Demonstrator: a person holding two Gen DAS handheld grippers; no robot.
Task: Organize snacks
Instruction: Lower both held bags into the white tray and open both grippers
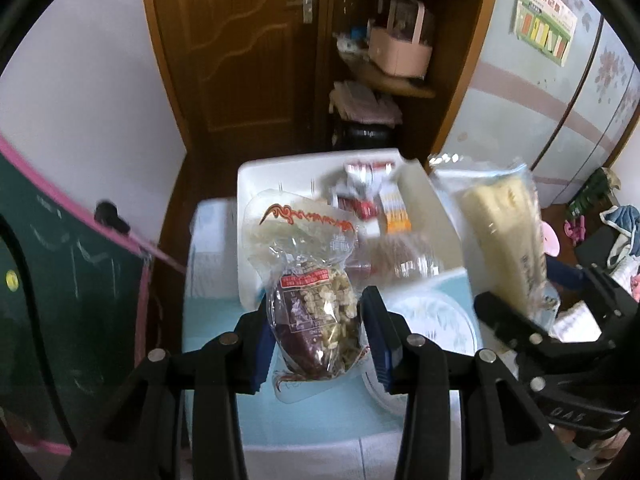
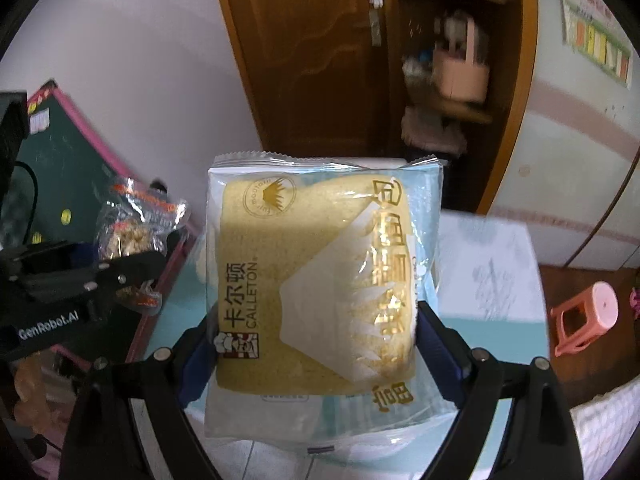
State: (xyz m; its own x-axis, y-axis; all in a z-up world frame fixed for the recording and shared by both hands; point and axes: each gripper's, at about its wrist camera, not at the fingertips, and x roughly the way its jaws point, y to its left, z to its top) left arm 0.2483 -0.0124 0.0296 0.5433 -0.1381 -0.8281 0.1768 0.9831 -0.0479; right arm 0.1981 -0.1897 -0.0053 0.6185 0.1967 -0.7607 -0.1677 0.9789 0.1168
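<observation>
1. Left gripper (image 1: 316, 332), lower centre of the left wrist view: jaws clamped tight on a clear nut-and-date packet (image 1: 316, 312), held upright between the blue pads.
2. Right gripper (image 2: 316, 344), lower centre of its own view: jaws pinching a Calleton bread pack (image 2: 320, 280) by both side edges.
3. Behind the packet, mid-frame: a white bin (image 1: 248, 216) holding red and orange snack boxes (image 1: 372, 196).
4. Under it all, a pale blue tabletop (image 1: 216, 320).
5. Far right in the right wrist view: a pink stool (image 2: 588, 320).
</observation>
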